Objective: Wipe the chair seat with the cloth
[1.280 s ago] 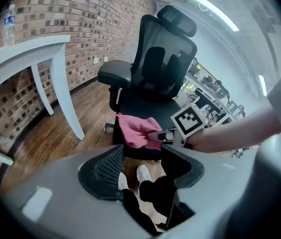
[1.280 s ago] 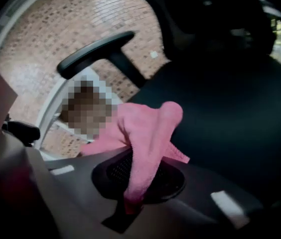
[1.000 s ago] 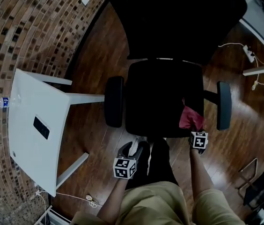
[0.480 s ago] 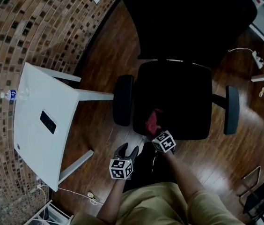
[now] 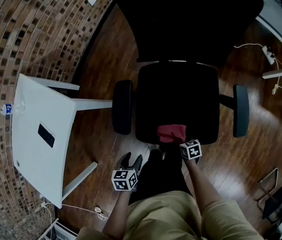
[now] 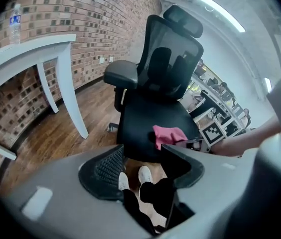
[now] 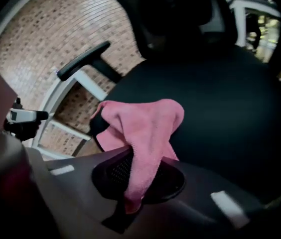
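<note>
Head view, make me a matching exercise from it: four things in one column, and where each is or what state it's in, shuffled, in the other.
Column one:
1. cloth
2. left gripper
3. water bottle
4. right gripper

Column two:
A. open, holding nothing, off the chair
B. standing at the edge of the white table
C. pink, lying at the front edge of the chair seat
D. shut on the cloth

Pairs: 1-C, 2-A, 3-B, 4-D
</note>
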A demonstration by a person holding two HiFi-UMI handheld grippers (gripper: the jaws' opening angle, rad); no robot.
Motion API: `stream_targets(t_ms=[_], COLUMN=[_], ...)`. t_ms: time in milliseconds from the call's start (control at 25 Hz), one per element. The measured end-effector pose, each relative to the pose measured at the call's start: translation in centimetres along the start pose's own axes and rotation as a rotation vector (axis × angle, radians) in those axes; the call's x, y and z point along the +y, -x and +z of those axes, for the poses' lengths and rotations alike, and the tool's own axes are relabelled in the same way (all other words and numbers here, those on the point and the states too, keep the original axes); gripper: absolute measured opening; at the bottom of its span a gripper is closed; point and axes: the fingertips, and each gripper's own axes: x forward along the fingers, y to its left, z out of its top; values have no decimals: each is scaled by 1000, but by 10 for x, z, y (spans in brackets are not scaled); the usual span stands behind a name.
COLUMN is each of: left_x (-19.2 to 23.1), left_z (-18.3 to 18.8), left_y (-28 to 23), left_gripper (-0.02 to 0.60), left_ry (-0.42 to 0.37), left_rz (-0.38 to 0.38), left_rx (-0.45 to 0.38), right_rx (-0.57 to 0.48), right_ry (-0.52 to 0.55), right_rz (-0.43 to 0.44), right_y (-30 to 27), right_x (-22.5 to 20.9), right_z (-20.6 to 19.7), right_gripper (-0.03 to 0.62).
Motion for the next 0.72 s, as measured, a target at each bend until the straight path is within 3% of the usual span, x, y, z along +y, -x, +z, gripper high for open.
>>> stream_targets(t_ms=[160, 240, 360, 400, 440, 520, 600, 720], left_x=[-30, -38, -41, -40, -37, -26, -9, 12], left_z=[4, 6, 7, 7, 6, 7, 13, 23], left_y=[-16, -21, -21, -19, -16, -8, 0, 15], left_gripper=[222, 222, 222, 222, 222, 222, 222, 222], left_ry=[-21, -26, -21, -22, -24, -21, 7, 87], left_rz=[-58, -73, -74, -71, -65, -45, -11, 33], left_rx=[2, 1, -4, -6, -9, -21, -45, -101], right_rx=[-43, -39, -49, -66, -96, -160, -156, -83], right_ry=[-94, -108, -189, -218, -230, -170, -51, 68], right_rz=[-275, -351, -400, -363, -270, 14, 246, 412], right_y=[93, 116, 121, 114, 102, 65, 26, -29], right_x=[-125, -152, -156, -143, -118, -33, 59, 159], right_z=[-23, -26, -23, -19, -11, 13, 31, 38], right_gripper=[14, 14, 14, 14, 14, 14, 14, 14])
